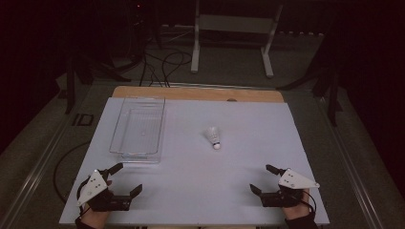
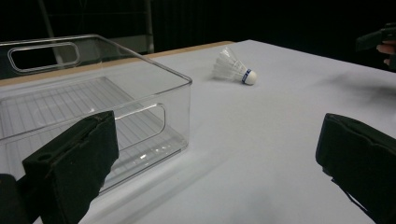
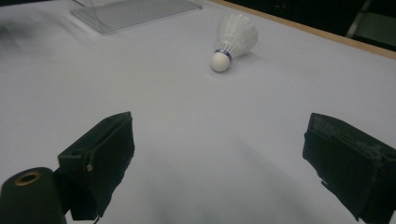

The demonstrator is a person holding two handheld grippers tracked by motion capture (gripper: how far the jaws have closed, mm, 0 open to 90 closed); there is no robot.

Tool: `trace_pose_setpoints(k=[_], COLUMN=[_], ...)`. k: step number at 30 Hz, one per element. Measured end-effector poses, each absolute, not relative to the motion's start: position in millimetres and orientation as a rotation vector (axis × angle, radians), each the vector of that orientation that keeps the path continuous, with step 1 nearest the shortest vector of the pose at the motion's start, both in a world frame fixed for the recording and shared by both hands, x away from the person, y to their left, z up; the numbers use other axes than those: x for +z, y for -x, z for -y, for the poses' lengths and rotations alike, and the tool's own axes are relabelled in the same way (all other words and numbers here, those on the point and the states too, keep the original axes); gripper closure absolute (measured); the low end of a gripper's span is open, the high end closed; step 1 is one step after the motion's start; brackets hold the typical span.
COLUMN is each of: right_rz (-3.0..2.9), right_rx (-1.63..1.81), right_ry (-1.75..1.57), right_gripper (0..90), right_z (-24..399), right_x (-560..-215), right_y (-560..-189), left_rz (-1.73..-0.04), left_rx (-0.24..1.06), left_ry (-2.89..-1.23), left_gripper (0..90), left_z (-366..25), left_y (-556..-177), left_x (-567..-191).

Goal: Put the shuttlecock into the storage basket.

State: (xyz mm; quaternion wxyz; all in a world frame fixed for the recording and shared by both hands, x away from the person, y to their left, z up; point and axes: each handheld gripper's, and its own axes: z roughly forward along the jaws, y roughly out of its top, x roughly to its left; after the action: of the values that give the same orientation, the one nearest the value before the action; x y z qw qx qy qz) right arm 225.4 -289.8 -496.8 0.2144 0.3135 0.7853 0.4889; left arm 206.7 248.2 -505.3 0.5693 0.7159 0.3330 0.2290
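Shuttlecock of white feathers with a cork tip (image 1: 213, 137) is seen lying cork-first toward the nearer right tool (image 1: 270, 178), both tools spread empty, left tool (image 1: 126, 177) by the clear plastic bin (image 1: 138, 127).

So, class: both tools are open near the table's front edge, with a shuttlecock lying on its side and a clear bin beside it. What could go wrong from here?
1. The shuttlecock lies on its side with nothing bracing it; a nudge from the right tool could roll it away.
2. Pinching the feather skirt might crush it; the cork tip looks the safer grip.
3. The clear bin has see-through walls, so the left tool could clip its rim.
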Motion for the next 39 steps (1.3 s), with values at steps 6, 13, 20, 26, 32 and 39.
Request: trace_pose_setpoints(k=[6,13,20,26,32,39], right_rz=[-2.183,-2.186,-2.182,-2.179,-2.170,-2.170], right_rx=[1.353,1.348,1.344,1.322,1.305,1.288], right_ry=[-0.873,-0.864,-0.862,-0.852,-0.871,-0.881], right_gripper=[8.9,9.0,9.0,8.8,8.7,8.7], right_z=[290,289,289,287,285,284], right_x=[-497,-496,-495,-495,-491,-486], right_y=[-226,-225,-225,-224,-222,-221], left_rz=[-0.780,-0.777,-0.774,-0.769,-0.766,-0.764], left_rx=[0.537,0.532,0.533,0.532,0.529,0.526], left_ry=[-1.677,-1.678,-1.677,-1.682,-1.684,-1.689], left_gripper=[0.0,0.0,0.0,0.0,0.0,0.0], left_z=[-249,-249,-249,-248,-248,-247], left_y=[-206,-206,-206,-206,-206,-206], left_x=[-505,-505,-505,-505,-505,-505])
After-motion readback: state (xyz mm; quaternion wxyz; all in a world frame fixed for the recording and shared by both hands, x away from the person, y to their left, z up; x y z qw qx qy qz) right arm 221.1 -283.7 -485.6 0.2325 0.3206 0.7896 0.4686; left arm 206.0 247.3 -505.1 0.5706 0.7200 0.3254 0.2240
